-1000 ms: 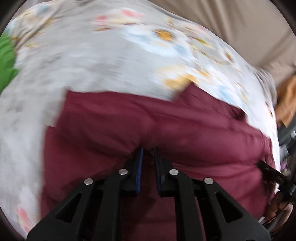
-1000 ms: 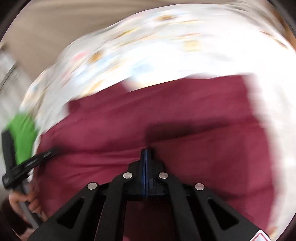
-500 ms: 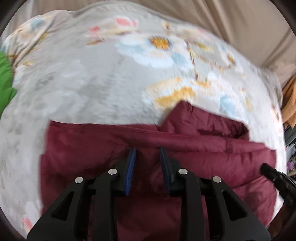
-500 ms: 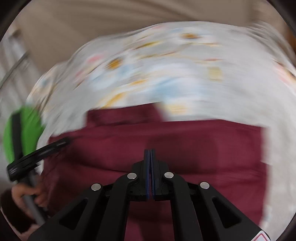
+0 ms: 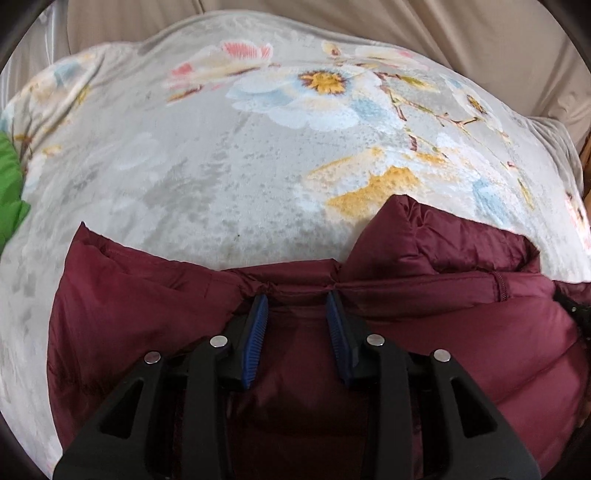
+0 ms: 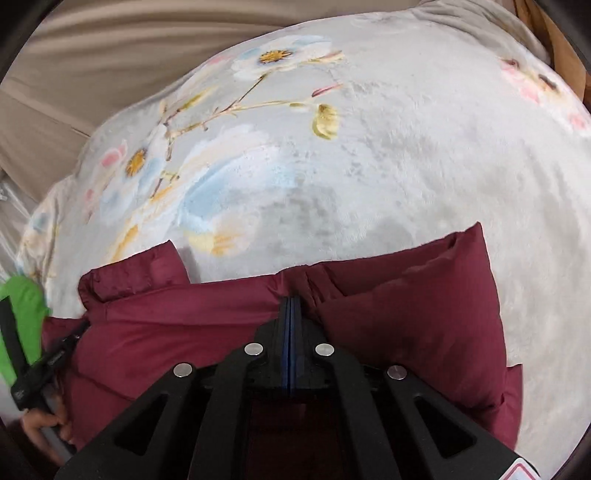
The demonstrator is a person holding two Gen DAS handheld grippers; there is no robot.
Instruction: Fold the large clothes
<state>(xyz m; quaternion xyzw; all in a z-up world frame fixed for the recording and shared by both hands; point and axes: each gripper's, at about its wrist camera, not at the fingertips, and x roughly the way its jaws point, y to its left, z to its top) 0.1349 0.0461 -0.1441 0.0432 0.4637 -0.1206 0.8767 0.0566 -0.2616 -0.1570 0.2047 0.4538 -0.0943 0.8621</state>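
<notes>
Between the left fingers: the left gripper (image 5: 297, 306) stands wide apart, its blue pads (image 5: 255, 343) either side of a gathered seam at the far edge of the maroon puffer jacket (image 5: 443, 332), gripping nothing.
Right gripper: the right gripper (image 6: 290, 301) has its pads pressed together on a pinch of the jacket's far folded edge.
Jacket position: it lies directly under and ahead of both grippers, on the near part of the floral blanket (image 5: 221, 166).
Jacket axis: its long side runs left to right across both views, folded edge facing away from the cameras.
Jacket ends: one padded corner rises at the right in the left wrist view.
Surroundings: a green cloth (image 5: 9, 192) lies at the blanket's left edge; beige curtain (image 5: 443, 33) hangs behind.
</notes>
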